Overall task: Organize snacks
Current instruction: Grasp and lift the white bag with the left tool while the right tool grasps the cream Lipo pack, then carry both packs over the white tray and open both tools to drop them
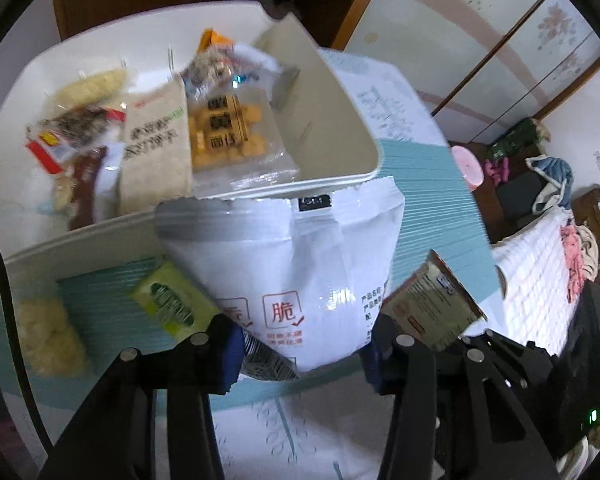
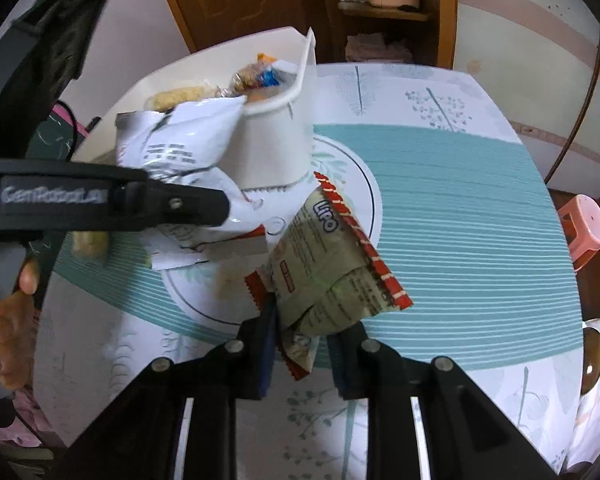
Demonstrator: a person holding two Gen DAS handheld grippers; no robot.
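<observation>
Snacks everywhere, on a round counter [image 2: 460,200] with a teal striped cloth. Far left in the left wrist view, a pale crunchy snack pack [image 1: 46,330] lying flat on the counter. Just beside it, a small green packet [image 1: 172,306], also lying flat. Behind these, a white bin [image 1: 332,128] full of packs: a yellow bumpy one [image 1: 94,86], a red and clear one [image 1: 66,136], a tan bag [image 1: 156,148], and a clear pack of orange cubes [image 1: 228,132].

In the middle, a big white bag [image 1: 292,276] with red writing, held up in front of the bin's near rim. Left claw [image 1: 300,354] clamped on the bottom end of that bag, blue pads pressing from both sides.

To the right, a tan packet with red zigzag ends [image 1: 432,308], lifted above the cloth.

In the right wrist view, a person's hand [image 2: 8,328] at the far left edge, gripping the other tool's handle. Next, the white bag [image 2: 180,148] held against the bin's [image 2: 272,152] side. Then the tan packet [image 2: 328,272], tilted, with blue letters on it. Right claw [image 2: 306,334] shut tight on its lower corner. Far right, a pink stool [image 2: 584,228] on the floor.
</observation>
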